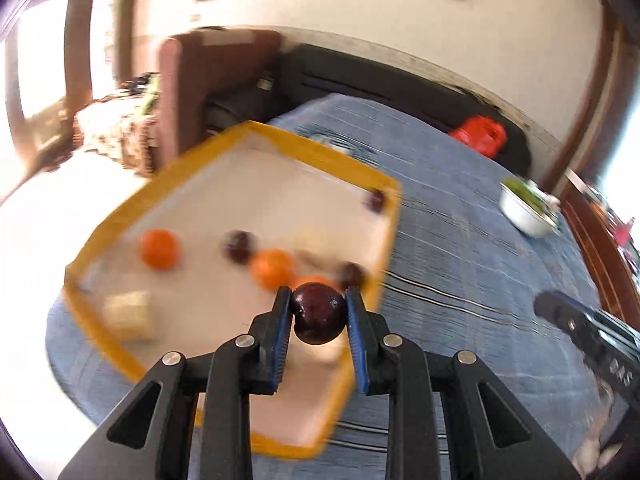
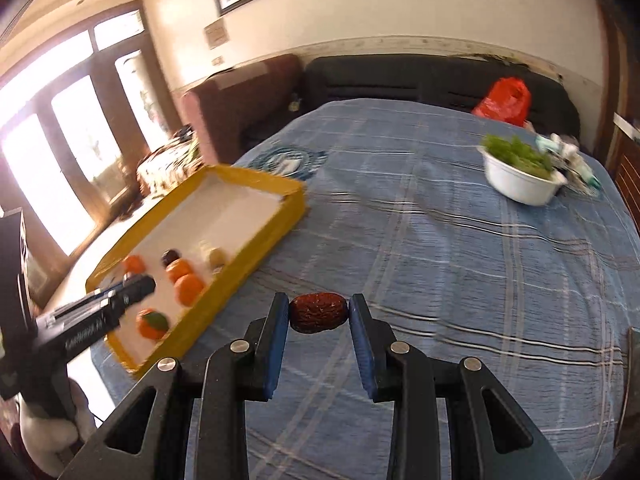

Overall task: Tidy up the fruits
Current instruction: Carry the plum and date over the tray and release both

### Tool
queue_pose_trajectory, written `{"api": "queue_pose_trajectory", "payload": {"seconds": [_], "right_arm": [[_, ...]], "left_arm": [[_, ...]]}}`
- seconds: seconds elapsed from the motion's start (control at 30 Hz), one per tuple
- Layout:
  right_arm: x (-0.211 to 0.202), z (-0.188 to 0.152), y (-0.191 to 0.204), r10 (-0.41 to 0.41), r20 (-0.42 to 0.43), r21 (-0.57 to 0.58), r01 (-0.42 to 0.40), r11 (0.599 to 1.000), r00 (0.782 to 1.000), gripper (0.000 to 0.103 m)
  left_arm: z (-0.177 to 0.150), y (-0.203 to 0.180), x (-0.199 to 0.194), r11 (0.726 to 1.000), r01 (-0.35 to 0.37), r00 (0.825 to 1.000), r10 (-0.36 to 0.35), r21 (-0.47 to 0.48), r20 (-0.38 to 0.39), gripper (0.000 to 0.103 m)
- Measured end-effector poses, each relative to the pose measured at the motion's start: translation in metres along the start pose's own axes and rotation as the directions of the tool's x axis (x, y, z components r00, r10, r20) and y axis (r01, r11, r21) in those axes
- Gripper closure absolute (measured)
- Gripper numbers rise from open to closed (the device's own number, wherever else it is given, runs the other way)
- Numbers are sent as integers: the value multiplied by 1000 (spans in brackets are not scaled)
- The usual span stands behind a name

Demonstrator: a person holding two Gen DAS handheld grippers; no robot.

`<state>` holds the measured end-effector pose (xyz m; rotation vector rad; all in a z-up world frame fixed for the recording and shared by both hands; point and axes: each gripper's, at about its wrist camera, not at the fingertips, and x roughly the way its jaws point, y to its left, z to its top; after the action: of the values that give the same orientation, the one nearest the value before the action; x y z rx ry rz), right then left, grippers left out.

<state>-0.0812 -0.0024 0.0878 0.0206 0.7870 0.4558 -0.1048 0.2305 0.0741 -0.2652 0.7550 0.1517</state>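
My left gripper (image 1: pixel 318 308) is shut on a round dark plum (image 1: pixel 318 314) and hangs over the near right corner of a yellow-rimmed white tray (image 1: pixel 236 132). The blurred tray holds oranges (image 1: pixel 159 249), dark plums (image 1: pixel 239 246) and pale fruits (image 1: pixel 129 314). My right gripper (image 2: pixel 319 313) is shut on a wrinkled dark red date (image 2: pixel 318 313), held end to end above the blue checked tablecloth (image 2: pixel 460 240). In the right wrist view the tray (image 2: pixel 256 178) lies to the left, and the left gripper (image 2: pixel 138 286) reaches over its oranges (image 2: pixel 188 288).
A white bowl of greens (image 2: pixel 520 182) stands at the far right of the table, with a red plastic bag (image 2: pixel 504 102) behind it. A dark sofa (image 2: pixel 400 76) and a brown armchair (image 2: pixel 240 96) line the wall. The right gripper's body (image 1: pixel 592 328) shows at the right edge.
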Motion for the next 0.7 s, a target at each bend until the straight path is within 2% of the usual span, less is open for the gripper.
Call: {"api": "queue_pose_trajectory", "payload": {"seconds": [0.13,0.27,0.4,0.7], "right_arm": [[14,2,38,25,-25,-61,-26,998,999,69],[28,6,67,42,-49,-103,-47,994,998,69],[42,13,89,62,-69,-136,-71,988,996,68],[78,21,123,98,-124,-174,-119,977,987,68]], "left_arm": [[2,32,-7,996,-90,995,91,-29,35,77],[5,45,-8,993,-115,992,117,-40,46,77],[8,55,-8,990,-135,989,137,-37,53,77],[16,77,6,989,-131,991,132,-67,25,77]]}}
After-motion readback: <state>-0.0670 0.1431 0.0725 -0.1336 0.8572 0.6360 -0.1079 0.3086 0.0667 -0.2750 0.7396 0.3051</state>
